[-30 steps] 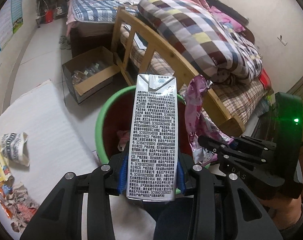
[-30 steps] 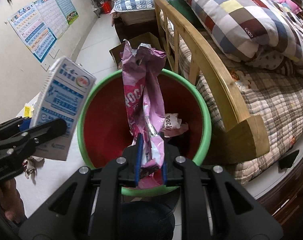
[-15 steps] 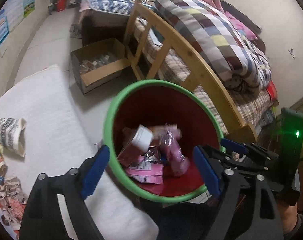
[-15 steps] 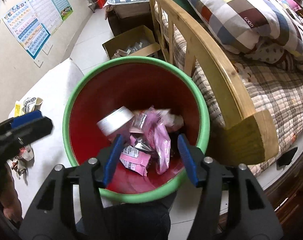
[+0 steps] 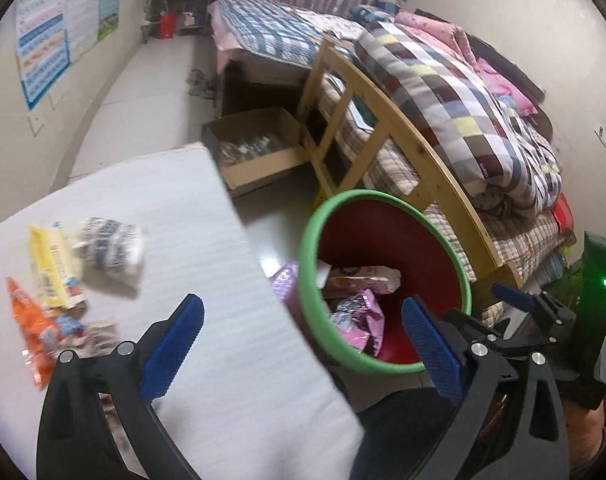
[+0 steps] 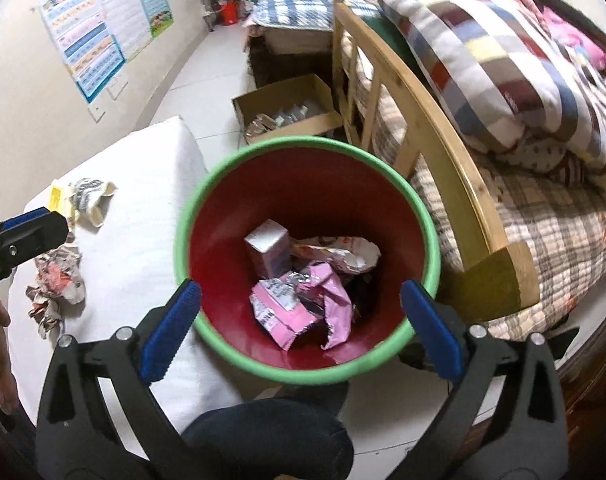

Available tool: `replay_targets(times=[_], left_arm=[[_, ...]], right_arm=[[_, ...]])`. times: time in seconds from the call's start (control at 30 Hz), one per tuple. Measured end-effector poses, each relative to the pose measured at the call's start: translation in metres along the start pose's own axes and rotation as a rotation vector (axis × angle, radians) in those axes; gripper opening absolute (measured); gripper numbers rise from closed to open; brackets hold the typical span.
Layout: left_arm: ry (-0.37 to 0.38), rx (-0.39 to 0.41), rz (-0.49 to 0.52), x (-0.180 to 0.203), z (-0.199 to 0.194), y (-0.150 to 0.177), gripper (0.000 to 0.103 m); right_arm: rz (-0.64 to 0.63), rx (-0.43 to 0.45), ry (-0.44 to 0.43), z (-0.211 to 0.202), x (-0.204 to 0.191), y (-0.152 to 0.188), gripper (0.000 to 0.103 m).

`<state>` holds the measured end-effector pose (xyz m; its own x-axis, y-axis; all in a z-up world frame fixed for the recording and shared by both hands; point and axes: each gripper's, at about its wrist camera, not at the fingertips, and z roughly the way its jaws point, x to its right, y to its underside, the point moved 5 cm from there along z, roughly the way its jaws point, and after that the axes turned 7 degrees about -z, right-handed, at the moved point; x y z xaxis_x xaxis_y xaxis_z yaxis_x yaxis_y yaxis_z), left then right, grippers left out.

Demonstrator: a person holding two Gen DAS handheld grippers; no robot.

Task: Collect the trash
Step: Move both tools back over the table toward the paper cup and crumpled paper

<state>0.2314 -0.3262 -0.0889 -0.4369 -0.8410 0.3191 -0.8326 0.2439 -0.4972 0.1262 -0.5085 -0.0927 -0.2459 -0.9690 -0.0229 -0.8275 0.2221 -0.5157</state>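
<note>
Trash still to be collected lies along the left edge of a white foam-covered table [image 5: 231, 280]: a yellow packet [image 5: 53, 266], a crumpled blue-and-white wrapper [image 5: 113, 246], an orange wrapper [image 5: 31, 328] and a wad of crumpled printed paper [image 6: 57, 280] toward the near-left corner. Just off the table's right edge stands a red bin with a green rim [image 6: 427, 240], holding a small carton [image 6: 269, 250] and several pink snack wrappers [image 6: 299, 306]. The left gripper [image 5: 303, 344] hovers over the table's near-right part, its blue-padded jaws spread wide and gripping nothing; the right gripper [image 6: 301, 330] hangs directly above the bin mouth, jaws equally wide and likewise empty. A cardboard box [image 6: 287, 106] of odds and ends sits on the floor beyond the bin, beside a wooden bed frame [image 6: 443, 152] piled with a checked quilt [image 5: 455, 120]. Judging by the empty jaws and the filled bin, the work appears to sit between a drop and the next pickup. The next move likely calls for swinging a gripper left across the table, lowering its open jaws astride one of the flat, flimsy wrappers and pinching a raised fold, since thin film lying flat may slip.
</note>
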Motion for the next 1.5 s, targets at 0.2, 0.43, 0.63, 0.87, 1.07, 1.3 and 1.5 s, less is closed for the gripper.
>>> replay_targets(times=[0.2,0.43,0.63,0.87,1.07,1.3,1.5], left_arm=[[-0.04,0.039,-0.038,-0.046,-0.042,0.012,0.095],[-0.091,0.081,-0.12,-0.109,-0.087,0.032,0.095],[-0.139,0.109,-0.179,-0.163,-0.122,0.05,0.095],[-0.205,0.153,-0.276,-0.236,-0.16,0.066,0.095],[-0.262,0.177,-0.355,-0.294,-0.179,0.075,0.095],[-0.337,0.169,-0.431,-0.36,-0.174,0.082,0.095],[-0.369,0.146,-0.472,-0.403,-0.151,0.075,0.095]], right_arm=[[-0.057,0.02,-0.026,-0.013,-0.043,-0.006,0.098],[-0.13,0.025,-0.071,-0.019,-0.099,-0.007,0.098],[-0.199,0.02,-0.111,-0.019,-0.149,-0.005,0.098],[-0.278,0.021,-0.145,-0.015,-0.204,-0.009,0.098],[-0.347,0.034,-0.153,-0.004,-0.242,-0.022,0.098],[-0.434,0.07,-0.137,0.016,-0.272,-0.043,0.098],[-0.475,0.063,-0.113,0.046,-0.283,-0.065,0.098]])
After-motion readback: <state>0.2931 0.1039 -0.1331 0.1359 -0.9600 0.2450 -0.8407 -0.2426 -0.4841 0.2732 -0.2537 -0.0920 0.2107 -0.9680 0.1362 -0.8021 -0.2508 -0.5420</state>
